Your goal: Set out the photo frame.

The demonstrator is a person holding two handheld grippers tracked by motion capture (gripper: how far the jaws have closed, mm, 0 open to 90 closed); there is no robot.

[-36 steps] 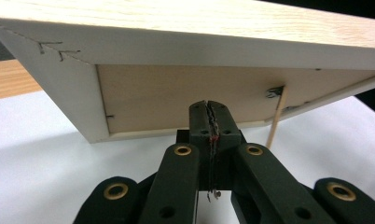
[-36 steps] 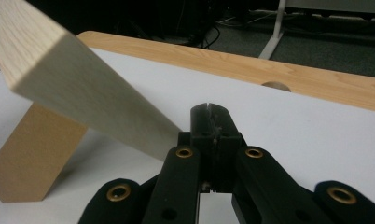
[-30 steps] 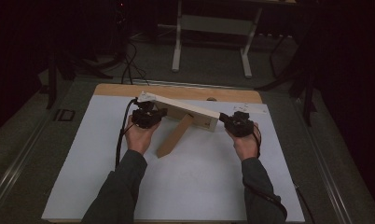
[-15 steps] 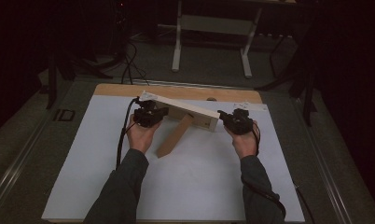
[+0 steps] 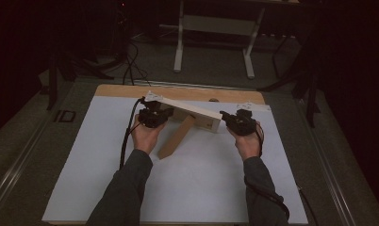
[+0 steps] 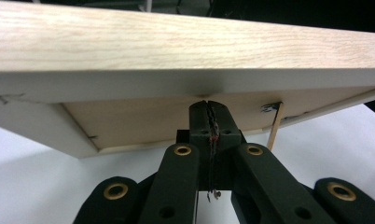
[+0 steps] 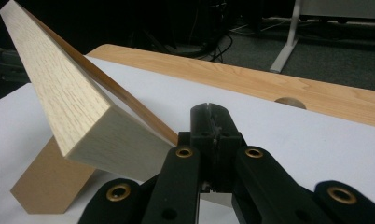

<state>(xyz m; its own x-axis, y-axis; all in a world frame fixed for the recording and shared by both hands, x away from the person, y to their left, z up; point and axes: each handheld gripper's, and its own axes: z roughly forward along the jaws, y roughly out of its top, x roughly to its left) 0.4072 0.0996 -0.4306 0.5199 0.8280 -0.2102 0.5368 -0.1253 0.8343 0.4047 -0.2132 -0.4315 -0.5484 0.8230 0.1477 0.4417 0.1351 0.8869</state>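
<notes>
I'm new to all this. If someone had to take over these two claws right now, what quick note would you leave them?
Left claw: shut, tips up against the underside of the pale wooden board, nothing pinched.
Right claw: shut, beside the board's other end, not gripping it.
The board lies tilted, propped across a brown wooden block on the white table sheet.
Done: both claws are placed at the board's two ends.
Left: where the board should go can't be told; it looks ready to be lifted or pushed.
</notes>
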